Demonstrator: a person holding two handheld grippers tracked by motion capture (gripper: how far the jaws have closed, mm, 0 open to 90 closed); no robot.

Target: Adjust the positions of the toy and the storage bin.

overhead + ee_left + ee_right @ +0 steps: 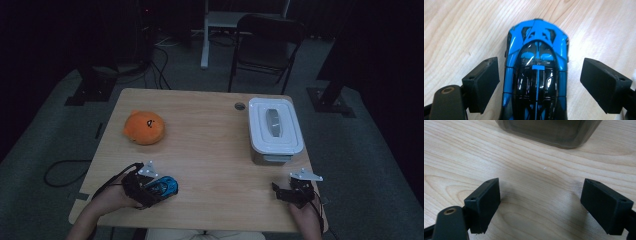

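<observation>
A blue and black toy car [168, 184] stands on the wooden table [210, 150] near its front left edge. My left gripper [158, 189] is open around it. In the left gripper view the car [537, 65] lies lengthwise between the two black pads [484, 80], with a narrow gap on the left and a wider one on the right. Near the front right corner my right gripper [281, 193] is open and holds nothing. Its jaws [541, 197] stand wide apart over bare wood.
A white lidded container [275, 131] stands at the right of the table, and its lower wall [549, 132] is just ahead of my right gripper. An orange plush toy [144, 127] lies at the back left. A folding chair [267, 42] stands beyond the table.
</observation>
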